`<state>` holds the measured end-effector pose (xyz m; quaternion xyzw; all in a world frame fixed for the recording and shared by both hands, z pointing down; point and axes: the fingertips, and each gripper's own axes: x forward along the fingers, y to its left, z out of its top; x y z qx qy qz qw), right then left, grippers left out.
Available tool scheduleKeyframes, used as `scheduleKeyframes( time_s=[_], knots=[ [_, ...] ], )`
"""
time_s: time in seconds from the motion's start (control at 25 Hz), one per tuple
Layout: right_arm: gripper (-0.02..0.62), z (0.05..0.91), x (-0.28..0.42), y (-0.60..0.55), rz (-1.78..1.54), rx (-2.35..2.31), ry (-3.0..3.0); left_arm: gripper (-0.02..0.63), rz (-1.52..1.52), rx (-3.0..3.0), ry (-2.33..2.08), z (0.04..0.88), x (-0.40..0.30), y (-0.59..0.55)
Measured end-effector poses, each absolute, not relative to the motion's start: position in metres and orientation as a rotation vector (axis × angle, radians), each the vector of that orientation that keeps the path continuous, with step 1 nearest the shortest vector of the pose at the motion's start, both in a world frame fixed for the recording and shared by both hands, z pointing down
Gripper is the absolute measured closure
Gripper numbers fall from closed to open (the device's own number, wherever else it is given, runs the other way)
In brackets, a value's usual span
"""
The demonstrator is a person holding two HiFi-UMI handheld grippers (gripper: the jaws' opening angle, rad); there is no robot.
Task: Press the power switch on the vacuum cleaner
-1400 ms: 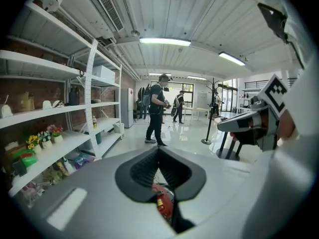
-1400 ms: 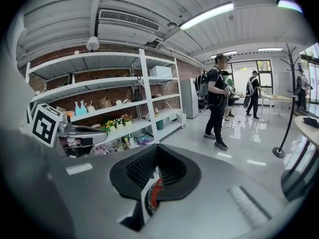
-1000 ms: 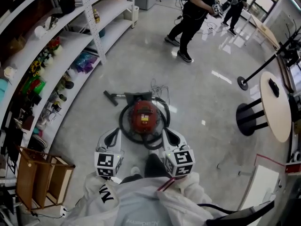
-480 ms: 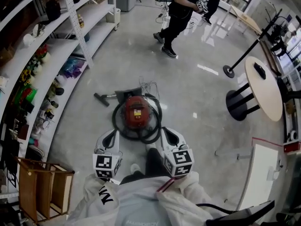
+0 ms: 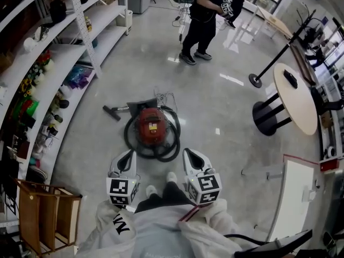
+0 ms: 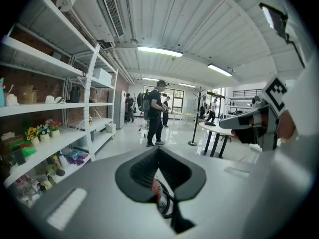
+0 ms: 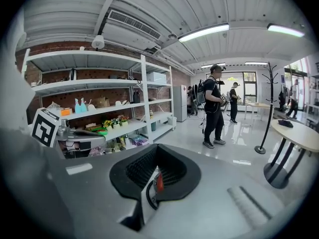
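The red vacuum (image 5: 152, 127) sits on the floor (image 5: 226, 117) ahead of both tongs, apart from them and roughly on the line between the two, with its black hose (image 5: 161, 153) looped round it and the nozzle (image 5: 112, 113) lying off to its left, toward the shelves (image 5: 59, 63). The left tongs (image 5: 129, 153) and right tongs (image 5: 189, 152) are held side by side, both pointing forward, touching nothing. In the left gripper view the left tongs (image 6: 158, 151) have their tips together with nothing gripped; a sliver of the vacuum (image 6: 157, 190) shows through the slit beneath. The right tongs (image 7: 157, 147) are likewise closed and empty, with a bit of red (image 7: 159, 182) in the slit. A pale label (image 5: 153, 126) on the vacuum's top is too small to read. Black letters on the white sleeve (image 5: 121, 224) cannot be made out. Each cube (image 5: 121, 191) carries a black-and-white square marker.
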<state>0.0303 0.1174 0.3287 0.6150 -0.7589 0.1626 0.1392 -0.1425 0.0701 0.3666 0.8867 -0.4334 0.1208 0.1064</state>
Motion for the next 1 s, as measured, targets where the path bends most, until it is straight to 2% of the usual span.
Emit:
scheduleKeyframes(
  time_s=[0.4, 1.0],
  knots=[
    [0.595, 0.346, 0.020, 0.119, 0.504, 1.713, -2.227, 0.606, 0.427, 2.544, -1.309, 0.385, -0.149, 0.085],
    [0.595, 0.340, 0.043, 0.089, 0.488, 1.702, -2.292, 0.606, 0.439, 2.569, -1.368, 0.367, -0.125, 0.061]
  ],
)
